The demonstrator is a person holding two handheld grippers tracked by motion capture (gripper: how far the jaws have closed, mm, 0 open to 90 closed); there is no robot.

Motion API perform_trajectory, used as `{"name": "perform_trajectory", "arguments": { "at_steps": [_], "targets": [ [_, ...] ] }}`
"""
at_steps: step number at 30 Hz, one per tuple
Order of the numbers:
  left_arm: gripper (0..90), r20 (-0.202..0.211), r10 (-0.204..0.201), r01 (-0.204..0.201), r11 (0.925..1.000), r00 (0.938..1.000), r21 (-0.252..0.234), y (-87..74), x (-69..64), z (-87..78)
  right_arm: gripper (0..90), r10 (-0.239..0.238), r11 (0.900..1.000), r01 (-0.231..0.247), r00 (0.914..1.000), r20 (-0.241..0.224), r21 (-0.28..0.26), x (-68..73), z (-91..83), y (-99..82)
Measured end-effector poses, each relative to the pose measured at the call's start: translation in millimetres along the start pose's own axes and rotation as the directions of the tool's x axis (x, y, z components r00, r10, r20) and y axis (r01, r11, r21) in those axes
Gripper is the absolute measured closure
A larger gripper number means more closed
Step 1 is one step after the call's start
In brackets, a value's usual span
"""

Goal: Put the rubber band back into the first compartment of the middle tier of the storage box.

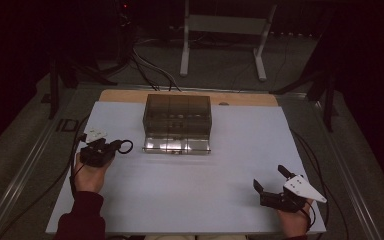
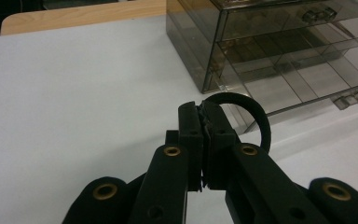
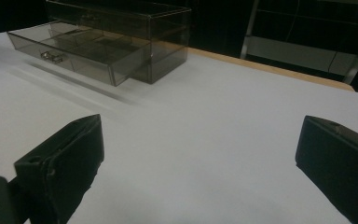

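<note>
I have the left gripper [image 2: 204, 140] clamped tight on a black hair tie [image 2: 254, 116] just beside the smoky drawer box's [image 1: 177, 117] pulled-out bottom drawer [image 1: 176, 145], while my right gripper [image 1: 271, 181] rests wide open, well apart.

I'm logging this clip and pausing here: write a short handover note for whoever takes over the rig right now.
Left tongs: shut on the black elastic hair band, held above the white table mat, just left of the drawer box.
Right tongs: open, holding nothing, over the mat's near right corner.
Smoky transparent plastic drawer box: at the mat's far middle, bottom drawer pulled out.
Done: band picked up, drawer open.
Left, probably: put the band in the open drawer, release, then likely push the drawer shut.
</note>
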State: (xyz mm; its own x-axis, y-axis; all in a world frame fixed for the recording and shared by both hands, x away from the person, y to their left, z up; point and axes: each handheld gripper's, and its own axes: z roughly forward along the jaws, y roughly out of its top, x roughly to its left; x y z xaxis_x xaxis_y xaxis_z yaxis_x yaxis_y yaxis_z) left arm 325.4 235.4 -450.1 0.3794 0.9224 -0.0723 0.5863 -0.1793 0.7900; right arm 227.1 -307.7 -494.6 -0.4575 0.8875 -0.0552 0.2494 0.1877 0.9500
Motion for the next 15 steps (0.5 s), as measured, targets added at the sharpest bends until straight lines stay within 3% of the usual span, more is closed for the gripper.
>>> {"name": "perform_trajectory", "arguments": {
  "at_steps": [15],
  "targets": [
    [89.1,0.014,0.008,-0.008,0.9998,0.9999,-0.016,10.9,-8.7,7.7,1.4,-0.001,1.0000,0.001,1.0000,0.002,-0.001,-0.5,-0.4,0.1]
  ]
}}
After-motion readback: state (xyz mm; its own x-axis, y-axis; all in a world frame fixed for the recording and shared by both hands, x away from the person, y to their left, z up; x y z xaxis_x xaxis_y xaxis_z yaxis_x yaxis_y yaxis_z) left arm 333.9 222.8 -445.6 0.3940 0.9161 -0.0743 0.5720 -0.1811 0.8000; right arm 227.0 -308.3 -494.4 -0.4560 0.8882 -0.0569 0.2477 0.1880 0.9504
